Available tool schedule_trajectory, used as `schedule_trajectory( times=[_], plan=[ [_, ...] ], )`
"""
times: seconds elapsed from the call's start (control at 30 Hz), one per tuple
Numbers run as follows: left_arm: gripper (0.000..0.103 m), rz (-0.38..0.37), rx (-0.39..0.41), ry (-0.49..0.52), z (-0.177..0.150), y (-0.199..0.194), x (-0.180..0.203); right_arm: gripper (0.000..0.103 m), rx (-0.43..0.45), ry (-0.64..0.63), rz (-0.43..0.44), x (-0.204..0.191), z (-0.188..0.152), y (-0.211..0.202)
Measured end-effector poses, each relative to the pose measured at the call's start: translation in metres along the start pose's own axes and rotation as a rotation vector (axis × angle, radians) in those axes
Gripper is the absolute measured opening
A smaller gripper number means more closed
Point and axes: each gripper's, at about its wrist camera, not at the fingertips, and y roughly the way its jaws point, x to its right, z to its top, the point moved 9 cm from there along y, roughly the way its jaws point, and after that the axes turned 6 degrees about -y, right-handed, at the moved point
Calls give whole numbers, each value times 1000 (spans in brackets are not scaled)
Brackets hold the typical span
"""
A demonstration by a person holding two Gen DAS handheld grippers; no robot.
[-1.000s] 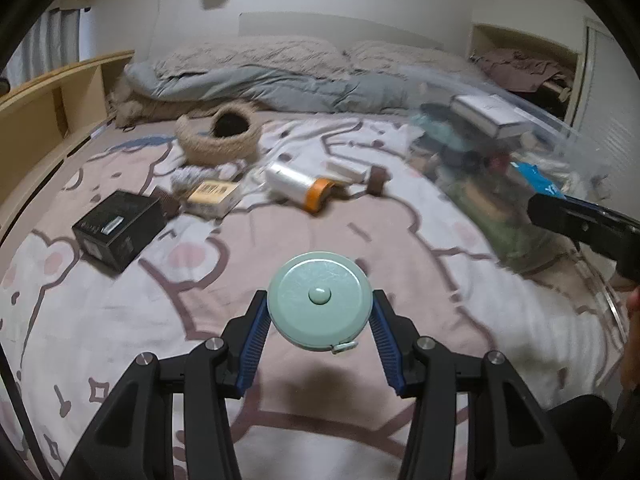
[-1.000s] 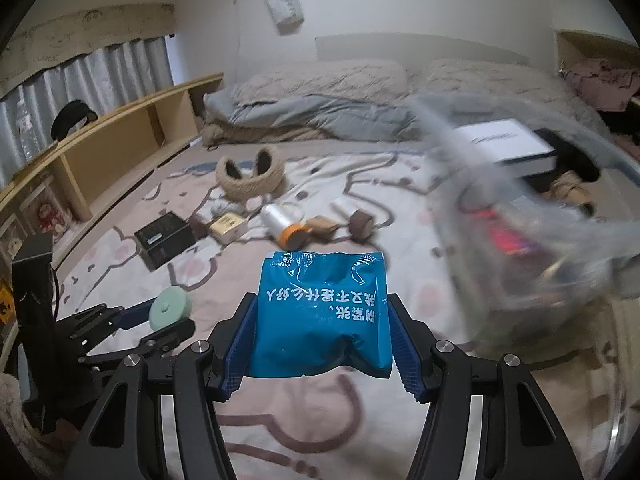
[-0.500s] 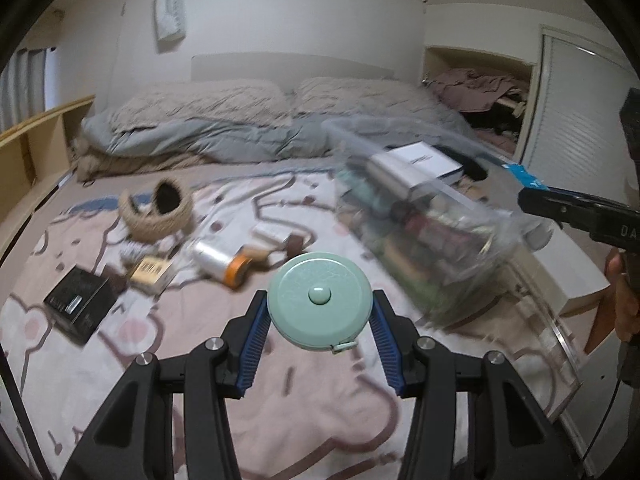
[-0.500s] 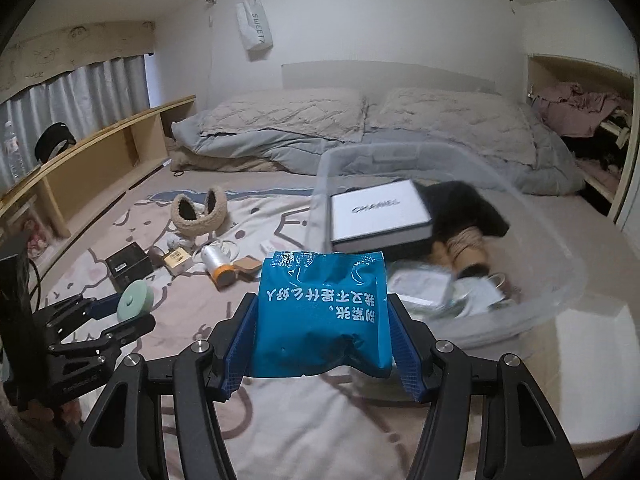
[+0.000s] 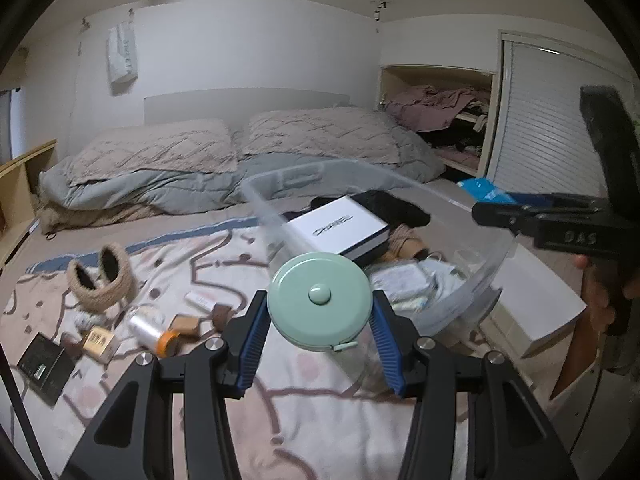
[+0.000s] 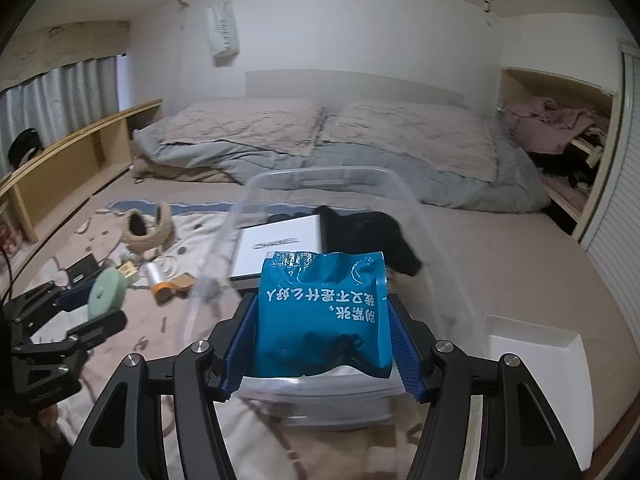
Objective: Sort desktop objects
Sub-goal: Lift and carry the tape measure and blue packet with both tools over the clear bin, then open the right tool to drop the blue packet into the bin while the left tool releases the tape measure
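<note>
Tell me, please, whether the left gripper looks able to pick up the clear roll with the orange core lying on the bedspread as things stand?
Probably not: the left gripper is shut on the round mint-green tape measure, so nothing else fits. The clear roll with the orange core itself lies uncovered among small items.

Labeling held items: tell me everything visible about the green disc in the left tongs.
The disc is a round, pale mint-green case, smooth plastic by its look, with a raised center button and a small tab sticking out at its lower edge; likely a tape measure. The left tongs pinch it by the rim between blue ribbed pads, flat face toward the camera. It hangs in the air near the clear bin. Nothing else touches it.
</note>
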Motion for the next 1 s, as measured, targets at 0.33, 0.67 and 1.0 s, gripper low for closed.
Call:
schedule_trajectory(
  times=[0.33,0.67,1.0],
  plan=[
    [50,-42,-10,-11,32,33,33,63,-51,70,-41,50,2,31],
    [50,-35,-43,-17,40,69,46,64,-128,51,-96,58,-2,66],
    [50,-38,-91,-41,30,86,47,90,-127,75,-83,70,-6,60]
  ],
)
